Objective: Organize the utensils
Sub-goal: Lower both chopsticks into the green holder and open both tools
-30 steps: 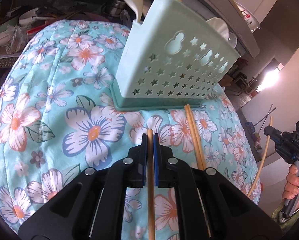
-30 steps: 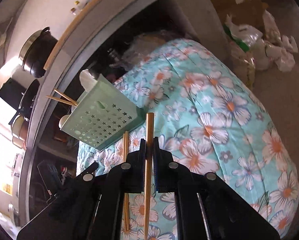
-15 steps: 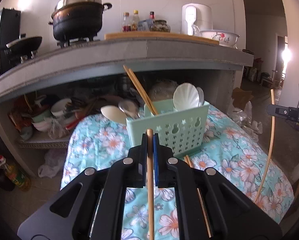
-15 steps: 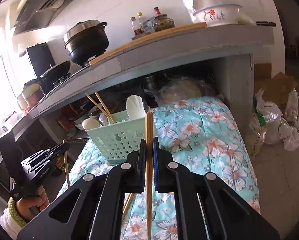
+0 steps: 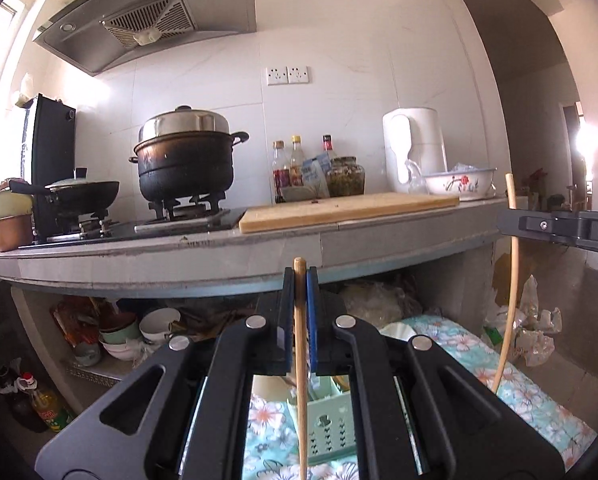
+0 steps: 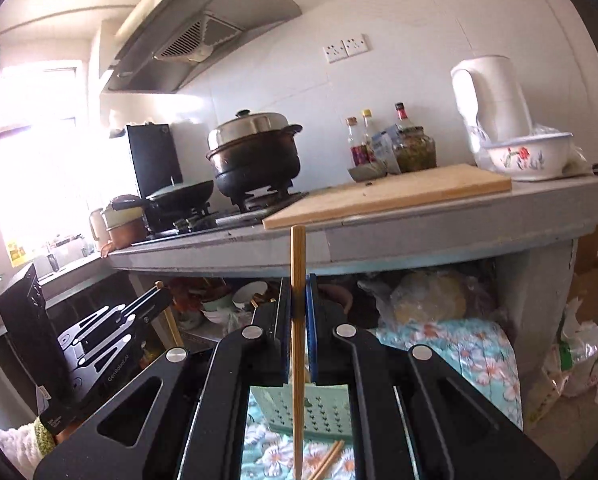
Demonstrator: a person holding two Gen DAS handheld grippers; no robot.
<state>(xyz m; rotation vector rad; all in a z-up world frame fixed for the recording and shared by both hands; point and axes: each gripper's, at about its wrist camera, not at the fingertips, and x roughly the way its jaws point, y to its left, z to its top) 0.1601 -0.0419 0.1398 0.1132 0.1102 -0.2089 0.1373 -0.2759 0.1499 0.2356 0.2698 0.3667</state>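
Left gripper (image 5: pixel 300 280) pinches a wooden chopstick (image 5: pixel 300 360) upright between its blue pads, tip poking just above them. Right gripper (image 6: pixel 299 288) clamps a second chopstick (image 6: pixel 297 320) the same way, standing well proud of the fingertips. Below both, seen through the gripper frames, the mint-green utensil basket (image 6: pixel 319 412) sits on the floral cloth (image 6: pixel 475 348), with more chopsticks (image 6: pixel 329 458) lying loose on the cloth in front of it. Beyond, a grey counter (image 5: pixel 159 258) carries a lidded black pot (image 5: pixel 185 164), a cutting board (image 5: pixel 347 210), bottles (image 5: pixel 289 170) and a white kettle (image 5: pixel 413 148).
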